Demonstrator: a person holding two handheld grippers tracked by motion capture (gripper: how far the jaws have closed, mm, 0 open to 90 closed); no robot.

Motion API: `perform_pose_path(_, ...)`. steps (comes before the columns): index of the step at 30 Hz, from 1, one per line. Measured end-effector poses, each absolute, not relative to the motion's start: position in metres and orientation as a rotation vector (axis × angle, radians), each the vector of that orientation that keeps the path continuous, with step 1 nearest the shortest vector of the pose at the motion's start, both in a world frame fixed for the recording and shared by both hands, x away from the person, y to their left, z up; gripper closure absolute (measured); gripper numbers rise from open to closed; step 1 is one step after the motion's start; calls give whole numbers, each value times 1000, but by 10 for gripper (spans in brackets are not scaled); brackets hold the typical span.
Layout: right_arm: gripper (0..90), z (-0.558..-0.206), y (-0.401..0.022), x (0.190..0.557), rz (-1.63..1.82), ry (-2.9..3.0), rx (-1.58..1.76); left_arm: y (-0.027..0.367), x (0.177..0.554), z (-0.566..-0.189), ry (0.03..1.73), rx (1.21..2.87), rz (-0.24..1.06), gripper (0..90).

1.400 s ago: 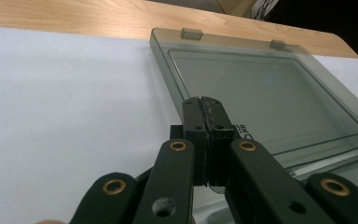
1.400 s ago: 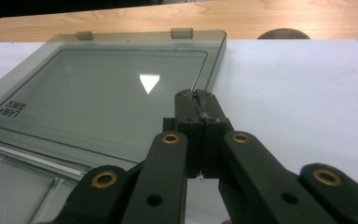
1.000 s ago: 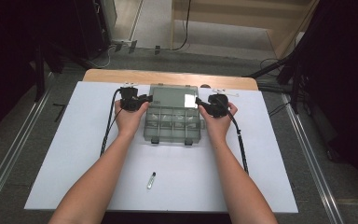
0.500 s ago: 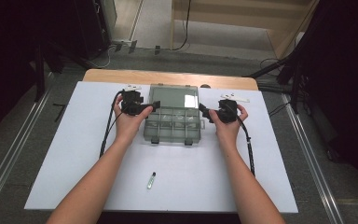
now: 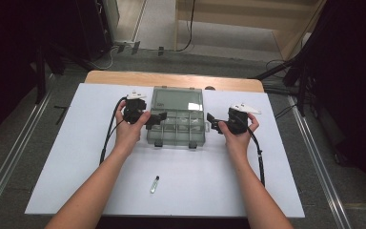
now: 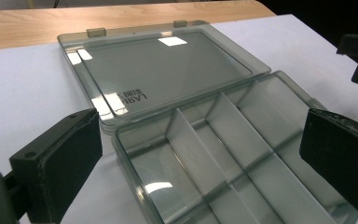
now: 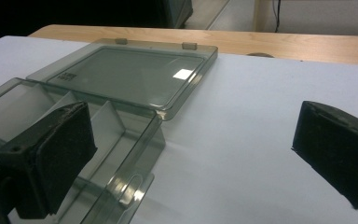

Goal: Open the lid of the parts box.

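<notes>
A clear plastic box (image 5: 177, 125) sits in the middle of the white tabletop (image 5: 66, 157), toward the far side. Its lid (image 5: 177, 98) is flipped all the way open and lies flat behind it, on the far side. Inside the box thin walls cut it into small rooms, and the ones I can see look bare.

The left gripper (image 5: 158, 118) is just beside the left end of the box. Its jaws have just been opening and now stand wide apart, with nothing pinched between them. In the left gripper view the box lies between and past the two black pads (image 6: 70, 156).

The right gripper (image 5: 212, 122) is near the right end of the box, a little apart from it. Its jaws have just been opening too, and they hold nothing.

A small tube (image 5: 155, 184) lies alone on the near part of the tabletop, well apart from the box.
</notes>
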State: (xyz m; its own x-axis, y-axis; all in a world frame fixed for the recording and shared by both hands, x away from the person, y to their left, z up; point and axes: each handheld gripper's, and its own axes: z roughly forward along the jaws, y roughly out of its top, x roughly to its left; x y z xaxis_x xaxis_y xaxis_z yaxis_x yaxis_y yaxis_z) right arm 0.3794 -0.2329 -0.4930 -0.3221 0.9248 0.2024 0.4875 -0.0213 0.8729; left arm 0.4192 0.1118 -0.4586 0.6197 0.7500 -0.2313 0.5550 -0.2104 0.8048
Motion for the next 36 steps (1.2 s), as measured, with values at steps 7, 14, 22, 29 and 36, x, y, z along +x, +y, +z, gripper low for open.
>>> perform_pose_path(7, 0, -489, -238, 363, 1309, 1822, 1436, 113, 405, -454, 997, 1912, 249, 0)
perform_pose_path(14, 0, -487, -240, 347, 1311, 1827, 1392, 115, 391, -452, 974, 1934, 246, 0)
perform_pose_path(22, 0, -490, -242, 330, 1314, 1827, 1367, 120, 375, -454, 965, 1942, 233, 0)
perform_pose_path(29, 0, -489, -245, 311, 1342, 1822, 1335, 124, 362, -459, 960, 1958, 216, 0)
perform_pose_path(36, 0, -486, -249, 295, 1349, 1813, 1313, 126, 349, -460, 941, 1970, 214, 0)
